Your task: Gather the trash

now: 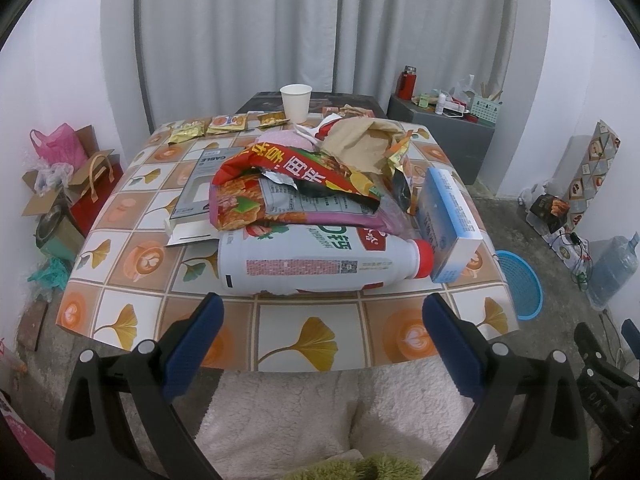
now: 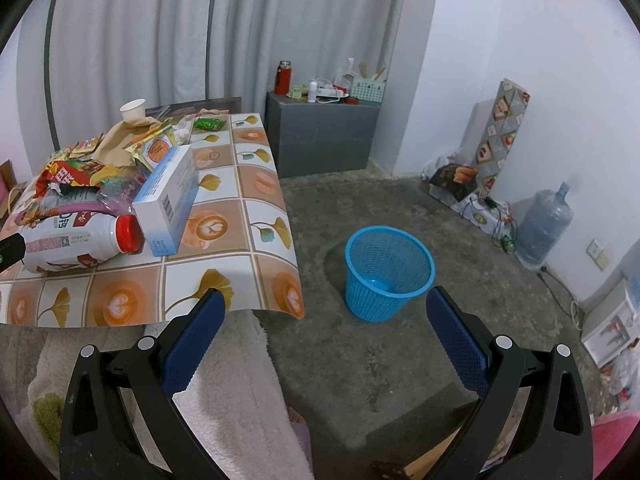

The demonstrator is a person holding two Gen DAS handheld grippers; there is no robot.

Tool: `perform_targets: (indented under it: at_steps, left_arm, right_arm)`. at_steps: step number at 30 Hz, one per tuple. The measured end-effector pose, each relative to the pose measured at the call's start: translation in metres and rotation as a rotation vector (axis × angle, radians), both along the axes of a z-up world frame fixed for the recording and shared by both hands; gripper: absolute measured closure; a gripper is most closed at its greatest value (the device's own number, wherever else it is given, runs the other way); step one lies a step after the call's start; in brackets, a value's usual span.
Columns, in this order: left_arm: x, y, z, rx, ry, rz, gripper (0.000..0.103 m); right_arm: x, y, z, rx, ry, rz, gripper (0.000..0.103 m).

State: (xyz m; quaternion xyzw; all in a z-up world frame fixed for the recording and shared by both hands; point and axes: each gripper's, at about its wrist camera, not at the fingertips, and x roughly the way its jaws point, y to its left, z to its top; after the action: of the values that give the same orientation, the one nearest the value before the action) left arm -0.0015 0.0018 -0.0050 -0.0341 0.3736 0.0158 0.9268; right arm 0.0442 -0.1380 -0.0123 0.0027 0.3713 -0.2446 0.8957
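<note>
A heap of trash lies on the tiled-pattern table [image 1: 308, 344]: a white bottle with a red cap [image 1: 320, 262] on its side in front, a red snack bag [image 1: 292, 176] on top, crumpled brown paper [image 1: 364, 144], a blue-and-white box [image 1: 448, 220] standing at the right, and a paper cup [image 1: 296, 102] at the far edge. My left gripper [image 1: 324, 336] is open, just short of the bottle, holding nothing. My right gripper [image 2: 326, 336] is open over the floor, near the empty blue mesh basket [image 2: 388, 272]. The bottle [image 2: 80, 240] and box [image 2: 168, 200] lie to its left.
Small snack packets [image 1: 228, 124] line the table's far left edge, and a flat grey cable box [image 1: 204, 184] lies beside the heap. A grey cabinet [image 2: 320, 136] with clutter stands behind. A water jug [image 2: 544, 224], bags and cartons line the walls. Fluffy white fabric [image 2: 236, 392] covers the person's lap.
</note>
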Motion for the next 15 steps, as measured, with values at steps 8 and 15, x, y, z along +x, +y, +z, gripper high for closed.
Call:
perform_targets:
  at_steps: [8, 15]
  left_arm:
    - [0.0003, -0.0002, 0.0000, 0.001, 0.002, -0.001, 0.006]
    - [-0.0003, 0.0012, -0.0007, 0.000, 0.002, -0.001, 0.006]
  right_arm:
    - [-0.0021, -0.0018, -0.0008, -0.001, -0.001, -0.001, 0.007]
    - [-0.0040, -0.0032, -0.0015, 0.000, -0.002, 0.001, 0.007]
